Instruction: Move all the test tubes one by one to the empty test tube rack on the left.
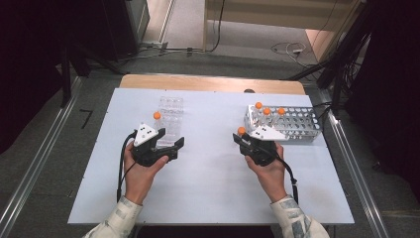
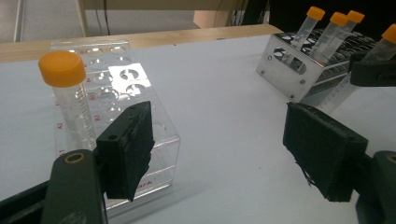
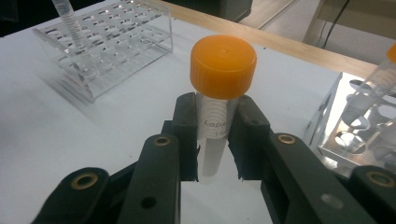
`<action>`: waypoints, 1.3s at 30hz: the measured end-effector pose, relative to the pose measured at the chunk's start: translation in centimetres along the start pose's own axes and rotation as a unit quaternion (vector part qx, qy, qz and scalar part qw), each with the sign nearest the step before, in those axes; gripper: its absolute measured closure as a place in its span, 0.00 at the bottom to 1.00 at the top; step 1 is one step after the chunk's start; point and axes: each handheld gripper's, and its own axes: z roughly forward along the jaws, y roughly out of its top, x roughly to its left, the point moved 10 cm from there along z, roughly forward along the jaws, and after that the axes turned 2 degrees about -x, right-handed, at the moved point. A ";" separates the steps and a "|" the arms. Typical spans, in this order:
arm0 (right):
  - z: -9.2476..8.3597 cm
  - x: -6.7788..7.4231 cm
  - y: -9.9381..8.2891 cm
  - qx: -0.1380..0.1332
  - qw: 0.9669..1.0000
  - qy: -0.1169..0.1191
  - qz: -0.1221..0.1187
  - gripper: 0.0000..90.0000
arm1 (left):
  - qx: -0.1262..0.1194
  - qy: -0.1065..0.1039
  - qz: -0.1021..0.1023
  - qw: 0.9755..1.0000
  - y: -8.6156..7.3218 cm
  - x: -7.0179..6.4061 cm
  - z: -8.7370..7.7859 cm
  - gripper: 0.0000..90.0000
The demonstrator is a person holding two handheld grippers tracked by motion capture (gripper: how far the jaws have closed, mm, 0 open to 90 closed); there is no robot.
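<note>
My right gripper (image 3: 215, 140) is shut on a clear tube with an orange cap (image 3: 222, 67), held upright just below the cap; from above, that tube (image 1: 241, 131) sits left of the metal rack (image 1: 302, 130). Three orange-capped tubes (image 1: 267, 112) stand in that metal rack (image 2: 285, 74). My left gripper (image 2: 219, 149) is open with nothing between its pads, beside the clear plastic rack (image 2: 135, 88). One orange-capped tube (image 2: 70, 100) stands at the near corner of the clear rack (image 1: 171, 116). The left gripper (image 1: 171, 146) rests near the table's left half.
The white table top (image 1: 213, 168) ends in a wooden strip (image 1: 208, 83) at the far side. Cables (image 1: 292, 49) lie on the floor beyond. Metal rails (image 1: 34, 163) run along both sides of the table.
</note>
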 end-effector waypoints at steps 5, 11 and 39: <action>0.6 0.9 -0.1 0.004 1.000 0.009 -0.004 0.79 | -0.002 -0.007 0.001 1.000 0.1 -0.5 0.1 0.27; 1.3 2.4 -0.1 0.008 1.000 0.022 -0.009 0.79 | -0.004 -0.016 0.005 1.000 0.2 -1.2 0.3 0.27; 3.6 7.5 0.1 0.021 0.996 0.071 -0.041 0.79 | 0.004 -0.073 0.049 0.996 1.2 -6.8 2.6 0.36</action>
